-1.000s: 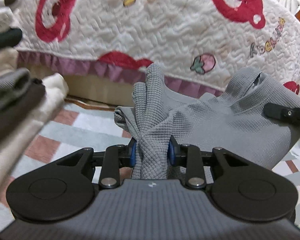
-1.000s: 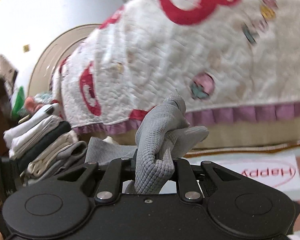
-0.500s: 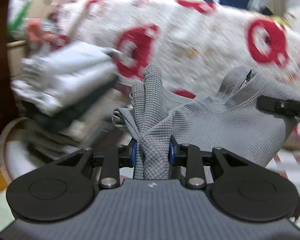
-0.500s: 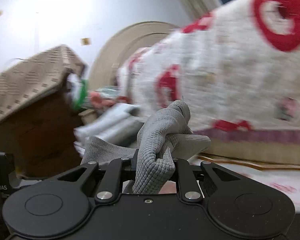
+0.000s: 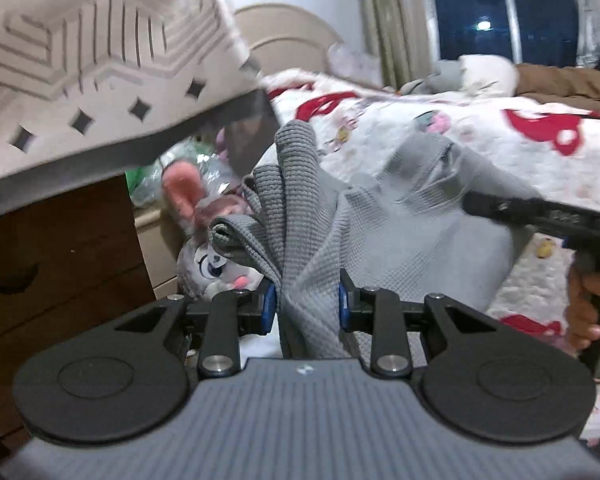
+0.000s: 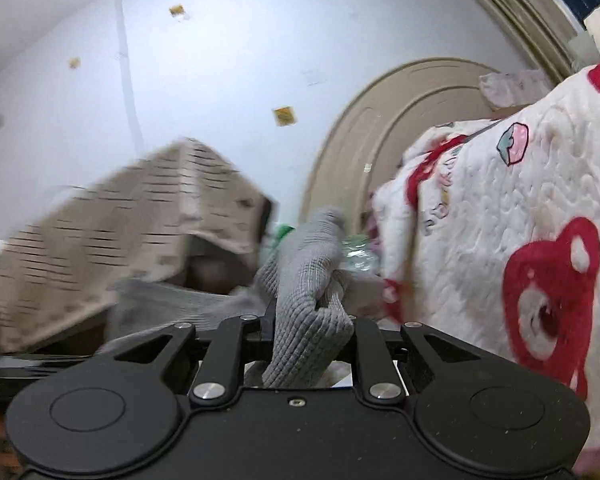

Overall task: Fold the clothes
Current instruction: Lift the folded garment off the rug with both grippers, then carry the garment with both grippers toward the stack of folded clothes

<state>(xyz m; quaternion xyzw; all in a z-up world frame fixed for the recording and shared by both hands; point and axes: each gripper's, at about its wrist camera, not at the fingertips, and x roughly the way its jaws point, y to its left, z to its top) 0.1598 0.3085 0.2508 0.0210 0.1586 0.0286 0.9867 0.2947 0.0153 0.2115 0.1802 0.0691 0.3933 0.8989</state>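
A grey waffle-knit garment [image 5: 428, 232] hangs in the air, stretched between both grippers. My left gripper [image 5: 306, 304] is shut on a bunched corner of it, which sticks up between the blue pads. My right gripper [image 6: 310, 328] is shut on another bunched fold of the grey garment [image 6: 308, 280]. In the left wrist view the right gripper's black body [image 5: 548, 216] shows at the right edge, with a hand [image 5: 580, 312] on its handle. The garment's lower part is hidden behind the gripper bodies.
A bed with a white quilt printed with red bears [image 5: 500, 128] lies ahead and right, its beige headboard [image 6: 400, 120] against the wall. A brown dresser under a patterned cloth [image 5: 80, 72] stands at left. A grey plush rabbit [image 5: 204, 252] sits between dresser and bed.
Both grippers rose and swung left with the garment still gripped. The stack of folded clothes and the rug dropped out of view; the dresser, headboard, window and bed top came in.
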